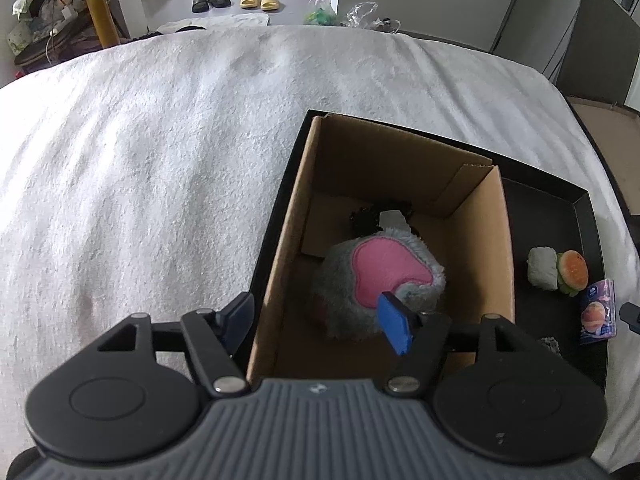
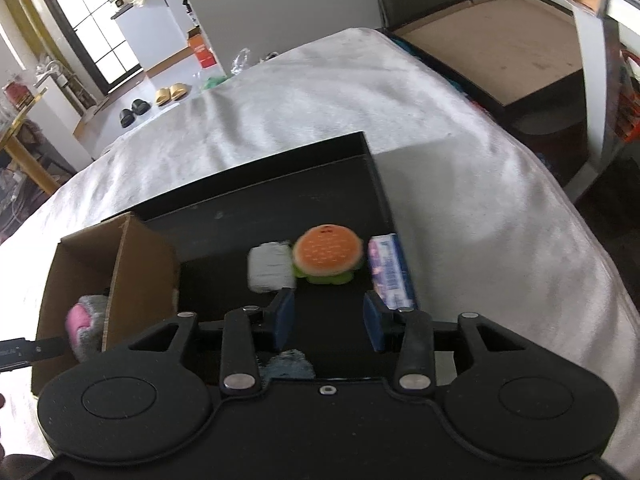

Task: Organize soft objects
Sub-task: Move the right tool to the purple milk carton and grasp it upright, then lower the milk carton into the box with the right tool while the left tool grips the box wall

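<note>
A grey plush with a pink patch (image 1: 376, 280) lies inside the open cardboard box (image 1: 472, 184); it also shows in the right wrist view (image 2: 86, 320). My left gripper (image 1: 320, 324) is open above the box, its right pad touching the plush. A white plush (image 2: 270, 268), a burger plush (image 2: 328, 254) and a tissue pack (image 2: 390, 270) lie in the black tray (image 2: 280, 200). My right gripper (image 2: 328, 320) is open and empty just in front of them. A blue-grey fuzzy thing (image 2: 288, 364) lies under it.
The tray (image 1: 584, 208) and box (image 2: 132, 264) rest on a white towel-covered table (image 1: 160, 140). A brown board (image 2: 500, 40) lies beyond the table's right side. Slippers (image 1: 258, 0) and an orange box are on the floor far behind.
</note>
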{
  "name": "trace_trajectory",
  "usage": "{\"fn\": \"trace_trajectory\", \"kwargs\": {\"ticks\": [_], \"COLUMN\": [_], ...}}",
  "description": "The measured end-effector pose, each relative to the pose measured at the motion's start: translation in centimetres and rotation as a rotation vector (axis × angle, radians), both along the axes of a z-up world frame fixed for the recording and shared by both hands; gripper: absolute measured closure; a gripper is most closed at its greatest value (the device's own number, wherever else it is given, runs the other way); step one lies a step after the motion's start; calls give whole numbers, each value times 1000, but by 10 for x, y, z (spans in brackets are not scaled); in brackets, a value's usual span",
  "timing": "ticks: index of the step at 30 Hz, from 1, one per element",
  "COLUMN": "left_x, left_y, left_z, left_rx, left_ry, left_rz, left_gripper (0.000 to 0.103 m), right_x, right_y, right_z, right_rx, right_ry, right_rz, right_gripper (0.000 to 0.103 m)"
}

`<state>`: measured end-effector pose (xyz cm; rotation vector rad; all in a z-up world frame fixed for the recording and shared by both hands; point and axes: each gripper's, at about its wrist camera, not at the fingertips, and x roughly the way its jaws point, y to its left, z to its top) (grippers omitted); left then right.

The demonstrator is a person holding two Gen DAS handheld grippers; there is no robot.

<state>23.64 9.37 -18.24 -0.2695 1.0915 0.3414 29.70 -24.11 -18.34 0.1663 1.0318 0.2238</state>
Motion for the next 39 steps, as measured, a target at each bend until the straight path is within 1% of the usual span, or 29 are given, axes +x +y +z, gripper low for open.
{"fn": "trace_trajectory", "kwargs": {"ticks": [3, 9, 18, 20, 22, 24, 25, 26, 32, 39], "left_x": [3, 10, 19, 21, 21, 21, 21, 21, 22, 15], "left_y": [-5, -13, -20, -22, -23, -26, -26, -27, -23, -16], "left_z": [-1, -6, -11, -12, -13, -14, -14, -14, -13, -6], "left_rx": [13, 55, 97, 105, 108, 114, 117, 120, 103, 78], "left_ry": [2, 21, 49, 55, 56, 57, 57, 58, 55, 29], "left_rz": [-8, -17, -20, -20, -21, -23, -24, -25, -23, -25], "left_gripper": [35, 33, 29, 26, 24, 23, 23, 23, 23, 23], "right_x": [3, 8, 15, 17, 18, 18, 18, 18, 16, 12], "right_y": [-8, -20, -24, -24, -24, -23, -24, -25, -24, -16], "right_z": [-6, -18, -39, -43, -46, -48, -49, -49, -43, -23], "right_rx": [-9, -31, -57, -54, -65, -78, -81, -78, -78, -74], "right_ry": [3, 8, 22, 30, 27, 25, 25, 27, 19, -7], "right_rz": [-14, -25, -12, -10, -3, 4, 4, 6, 18, 35], "right_gripper": [62, 60, 61, 62, 69, 71, 81, 83, 85, 86]}}
